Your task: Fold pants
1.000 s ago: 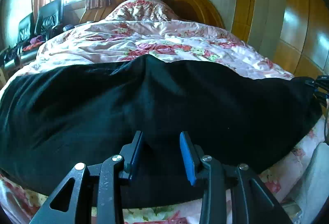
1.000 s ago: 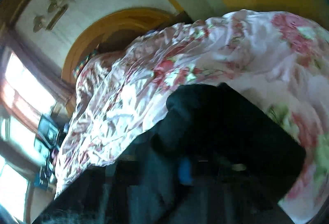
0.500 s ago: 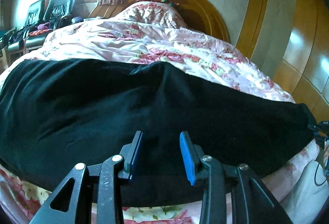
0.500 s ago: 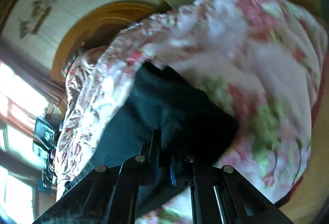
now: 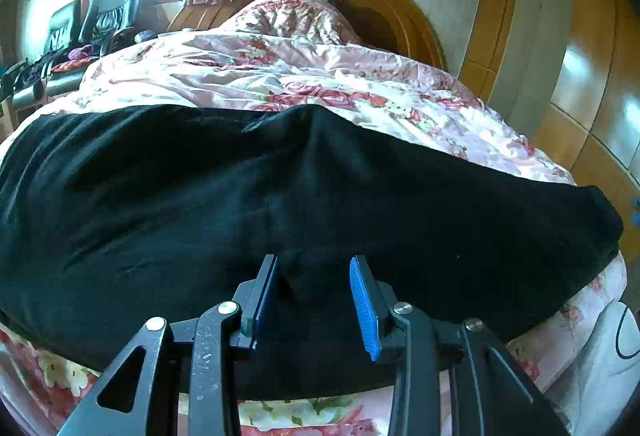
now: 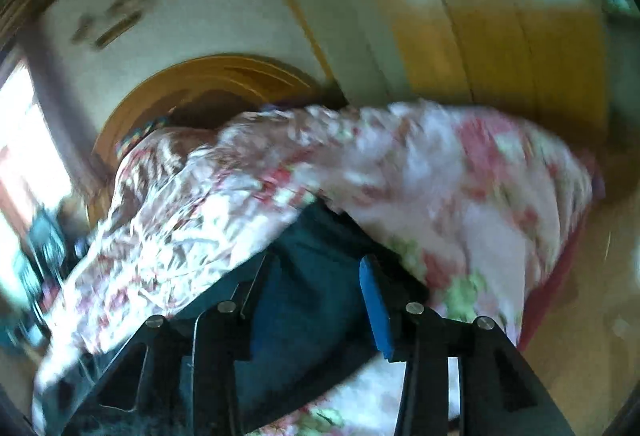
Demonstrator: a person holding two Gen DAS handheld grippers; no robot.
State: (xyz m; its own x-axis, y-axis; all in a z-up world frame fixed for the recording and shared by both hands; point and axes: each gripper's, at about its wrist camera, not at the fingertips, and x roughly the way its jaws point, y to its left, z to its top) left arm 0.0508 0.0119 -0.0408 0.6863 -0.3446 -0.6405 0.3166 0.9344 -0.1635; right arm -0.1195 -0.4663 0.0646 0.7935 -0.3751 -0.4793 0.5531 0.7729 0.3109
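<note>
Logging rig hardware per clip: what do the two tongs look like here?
Both match: the left tongs and right tongs have black angular linkage arms with silver pivot bolts and flat blue ribbed pads. No cables, markings or sleeves show.

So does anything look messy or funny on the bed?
Nothing really odd. The black pants lie spread across the flowery quilt, which is rumpled, and a small ridge of cloth bunches up between the left gripper's open pads.

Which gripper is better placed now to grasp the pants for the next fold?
Probably the left. The left gripper hangs steady and open over the pants, with cloth between its pads. The right gripper is opening near one end of them, and its view is blurred.
</note>
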